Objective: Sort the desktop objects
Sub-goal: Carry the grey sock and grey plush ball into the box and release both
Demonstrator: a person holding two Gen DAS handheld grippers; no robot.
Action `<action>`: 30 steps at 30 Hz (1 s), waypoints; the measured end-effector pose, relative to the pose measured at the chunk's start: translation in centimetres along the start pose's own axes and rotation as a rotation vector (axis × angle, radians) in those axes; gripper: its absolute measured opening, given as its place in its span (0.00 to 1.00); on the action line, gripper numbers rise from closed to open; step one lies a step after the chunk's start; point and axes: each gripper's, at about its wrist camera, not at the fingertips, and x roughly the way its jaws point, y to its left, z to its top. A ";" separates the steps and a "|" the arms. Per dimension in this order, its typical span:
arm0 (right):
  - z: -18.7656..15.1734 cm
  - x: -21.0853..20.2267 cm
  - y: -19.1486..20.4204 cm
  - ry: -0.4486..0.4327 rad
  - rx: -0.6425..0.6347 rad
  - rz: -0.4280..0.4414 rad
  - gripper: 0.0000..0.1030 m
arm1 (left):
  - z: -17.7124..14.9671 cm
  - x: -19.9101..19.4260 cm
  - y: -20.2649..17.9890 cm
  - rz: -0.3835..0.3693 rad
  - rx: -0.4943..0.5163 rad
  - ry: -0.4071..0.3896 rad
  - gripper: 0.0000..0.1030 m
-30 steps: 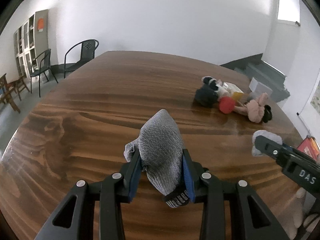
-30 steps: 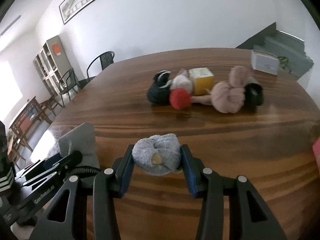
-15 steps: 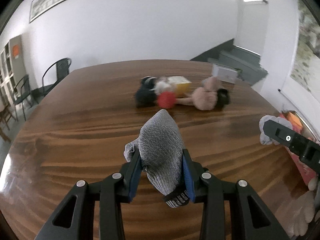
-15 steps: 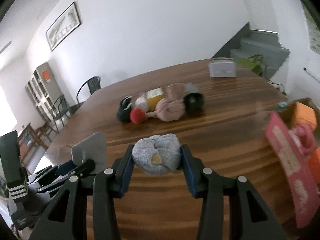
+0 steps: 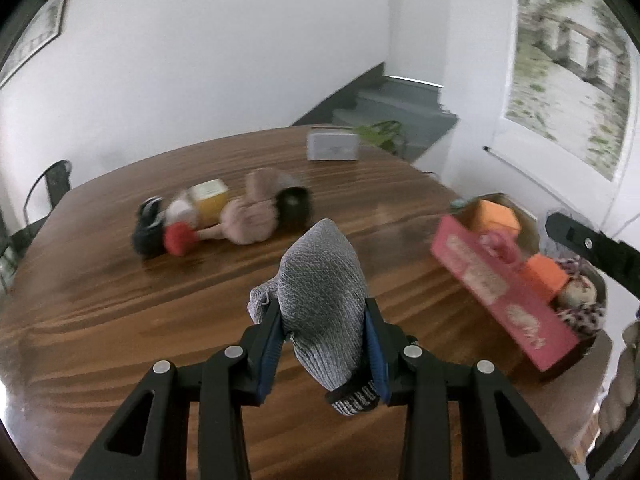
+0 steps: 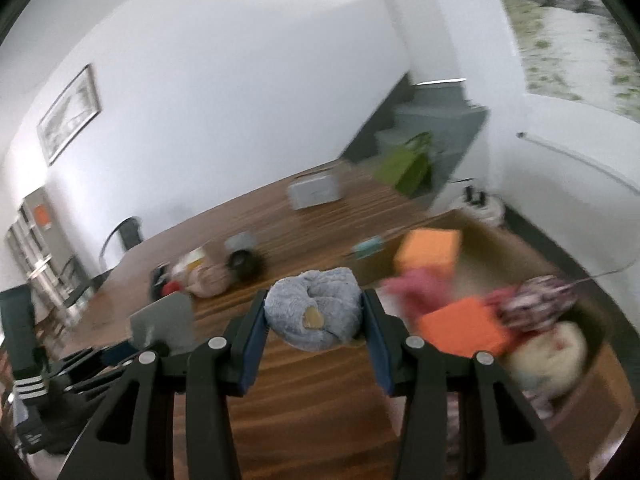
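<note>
Both fingers of your left gripper (image 5: 324, 344) are pressed on a grey knit sock (image 5: 322, 304), above the wooden table (image 5: 120, 300). Your right gripper (image 6: 314, 332) clamps a rolled blue-grey sock (image 6: 314, 314) beside the box (image 6: 592, 344).

Both wrist cameras look forward along their fingers, low over the wooden table (image 5: 120, 320), toward the staircase corner; both share the sock pile (image 5: 224, 216) and storage box (image 6: 600, 320).
</note>
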 end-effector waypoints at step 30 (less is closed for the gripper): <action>2.7 0.2 -12.8 -0.018 0.198 -0.113 0.64 | 4.9 2.2 -12.3 -0.142 0.136 -0.009 0.38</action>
